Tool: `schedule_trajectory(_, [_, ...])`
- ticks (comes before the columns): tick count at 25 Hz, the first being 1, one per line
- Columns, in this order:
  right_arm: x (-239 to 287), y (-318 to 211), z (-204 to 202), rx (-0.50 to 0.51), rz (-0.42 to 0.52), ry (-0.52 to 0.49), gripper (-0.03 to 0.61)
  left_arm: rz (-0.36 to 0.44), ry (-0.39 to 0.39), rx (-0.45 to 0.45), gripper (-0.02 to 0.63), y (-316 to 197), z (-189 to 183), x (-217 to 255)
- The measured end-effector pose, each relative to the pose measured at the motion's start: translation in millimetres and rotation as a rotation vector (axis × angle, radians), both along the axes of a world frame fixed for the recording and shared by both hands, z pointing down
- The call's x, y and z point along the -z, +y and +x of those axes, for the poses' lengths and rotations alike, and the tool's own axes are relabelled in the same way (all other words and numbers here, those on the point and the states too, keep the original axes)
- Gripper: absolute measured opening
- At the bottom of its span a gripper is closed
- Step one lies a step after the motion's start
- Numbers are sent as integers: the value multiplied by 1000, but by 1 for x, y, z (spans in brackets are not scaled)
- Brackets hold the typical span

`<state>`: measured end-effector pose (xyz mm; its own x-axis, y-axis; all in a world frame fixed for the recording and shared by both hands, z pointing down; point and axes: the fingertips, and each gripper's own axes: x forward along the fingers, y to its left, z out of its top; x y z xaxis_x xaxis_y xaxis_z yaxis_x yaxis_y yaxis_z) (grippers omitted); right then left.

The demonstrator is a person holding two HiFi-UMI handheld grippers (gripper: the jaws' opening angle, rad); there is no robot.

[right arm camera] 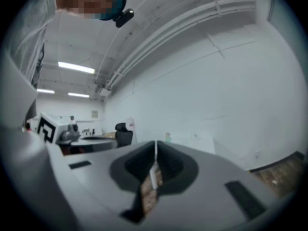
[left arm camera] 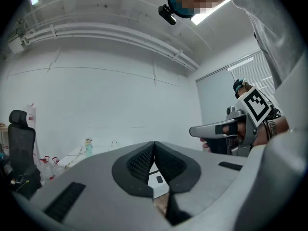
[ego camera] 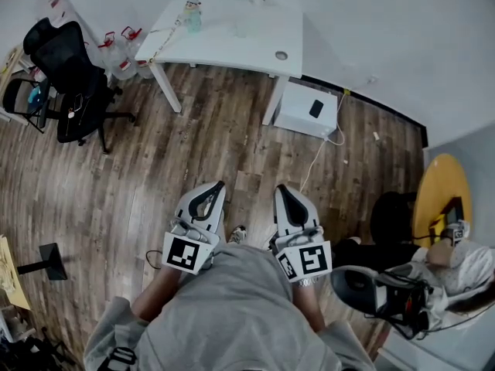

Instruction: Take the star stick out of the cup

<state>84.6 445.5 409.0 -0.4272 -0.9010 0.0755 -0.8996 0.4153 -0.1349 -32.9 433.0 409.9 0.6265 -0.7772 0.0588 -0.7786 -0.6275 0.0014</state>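
Note:
Both grippers are held low in front of the person's body, over the wood floor and far from the white table (ego camera: 232, 49). My left gripper (ego camera: 220, 184) is shut, its dark pads (left arm camera: 144, 160) meeting with nothing between them. The jaws of my right gripper (ego camera: 280, 188) are also shut and hold nothing, as the right gripper view shows at the gripper (right arm camera: 155, 146). A small bottle-like item (ego camera: 192, 14) and a pale cup-like shape (ego camera: 241, 29) stand on the table. I cannot make out a star stick at this distance.
A black office chair (ego camera: 66, 76) stands at the left, with water bottles (ego camera: 120, 49) behind it. A white box (ego camera: 308, 108) sits under the table's right end. A yellow round table (ego camera: 441, 195) and a seated person (ego camera: 456, 265) are at the right.

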Motion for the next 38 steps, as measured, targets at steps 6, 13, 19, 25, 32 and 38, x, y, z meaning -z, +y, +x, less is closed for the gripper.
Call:
schedule_trajectory(6, [-3,-36,-15,4,-12,35,37,-19,22,-14,32,-38,-4,-4])
schedule_trajectory(13, [-1,-88,-35,20,-22,47,37,-14,29,-7,32,-96,-21,-3])
schedule_trajectory(19, [-2,-132,-44,6,-48,45,37,-5,41,-23,32,-139,-28,2])
schedule_trajectory(25, [-4,-175,-55,-19,-56,51,37,-14,37,-48,32,-179,-38,-2])
schedule_trajectory(32, [-9,-219,-71,-69,-66,53,37,4,42,-60,32,-234,-64,2])
schedule_trajectory(38, [-10,-246,-89,-90,-57,51,37,7,43,-94,32,-256,-77,-3])
